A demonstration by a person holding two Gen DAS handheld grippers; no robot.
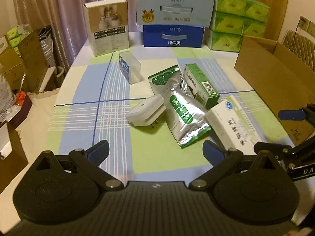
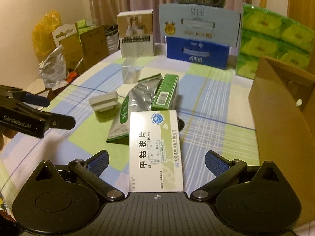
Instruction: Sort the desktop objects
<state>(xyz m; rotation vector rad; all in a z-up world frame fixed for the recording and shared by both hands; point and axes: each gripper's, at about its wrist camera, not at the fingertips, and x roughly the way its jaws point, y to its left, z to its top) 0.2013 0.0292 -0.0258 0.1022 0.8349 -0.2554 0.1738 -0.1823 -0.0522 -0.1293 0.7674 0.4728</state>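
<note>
White pill box (image 2: 155,149) lies between my right gripper's (image 2: 157,162) wide fingers, unheld, on the checked cloth (image 2: 212,122); my left gripper (image 1: 155,151) hovers wide before the foil pouch (image 1: 182,114)

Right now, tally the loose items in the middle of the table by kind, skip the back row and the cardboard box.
Foil pouches: 2, one with green lettering and one behind it
Medicine boxes: 2, white and green
White plug adapter: 1
Clear plastic box: 1
Total: 6
</note>
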